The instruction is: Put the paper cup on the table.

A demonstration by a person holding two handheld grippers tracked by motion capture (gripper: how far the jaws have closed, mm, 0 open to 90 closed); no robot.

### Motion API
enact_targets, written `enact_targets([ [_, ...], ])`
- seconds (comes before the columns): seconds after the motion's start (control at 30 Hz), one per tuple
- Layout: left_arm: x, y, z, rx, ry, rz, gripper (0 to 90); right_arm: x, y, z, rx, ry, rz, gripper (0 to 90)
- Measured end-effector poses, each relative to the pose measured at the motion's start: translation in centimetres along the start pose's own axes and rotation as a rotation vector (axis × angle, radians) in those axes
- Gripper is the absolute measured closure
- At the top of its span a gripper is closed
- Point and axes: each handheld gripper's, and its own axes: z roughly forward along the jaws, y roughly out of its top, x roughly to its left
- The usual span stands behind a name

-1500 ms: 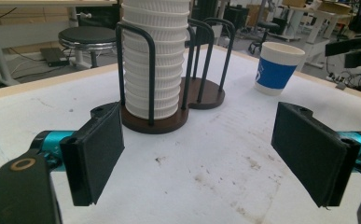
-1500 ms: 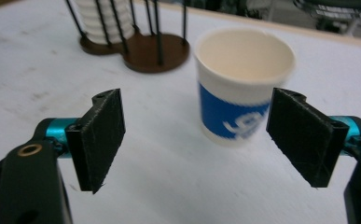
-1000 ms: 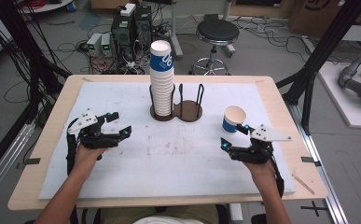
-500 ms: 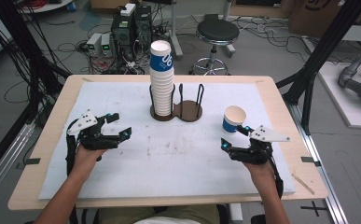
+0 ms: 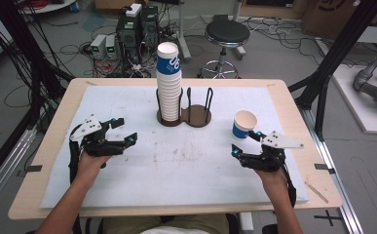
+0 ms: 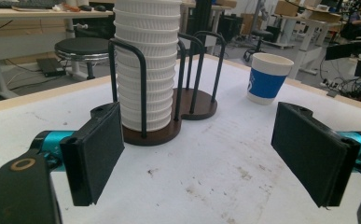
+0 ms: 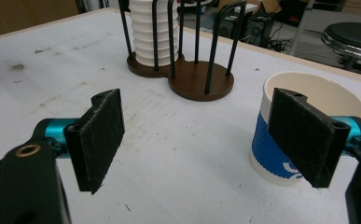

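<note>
White stained table cover | grey cabled floor | left gripper, right gripper: agape, empty

A pale wooden worktop carries a white, scuffed mat. On the mat stands a dark two-ring cup rack holding a tall stack of paper cups. A single blue-and-white cup stands to the right, well apart.

Black stool, computer towers and cables beyond the table.
</note>
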Motion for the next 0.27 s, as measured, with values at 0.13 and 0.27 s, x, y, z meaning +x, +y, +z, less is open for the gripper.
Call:
enact_targets([
  [0.13,0.06,-0.06,0.03,0.003,0.0,-0.002,16.8,-0.14,-0.01,0.13,0.0,-0.002,-0.003,19.1],
  [0.27,0.12,-0.13,0.0,0.007,0.004,-0.003,16.8,-0.3,-0.06,0.29,0.0,0.0,-0.004,19.1],
])
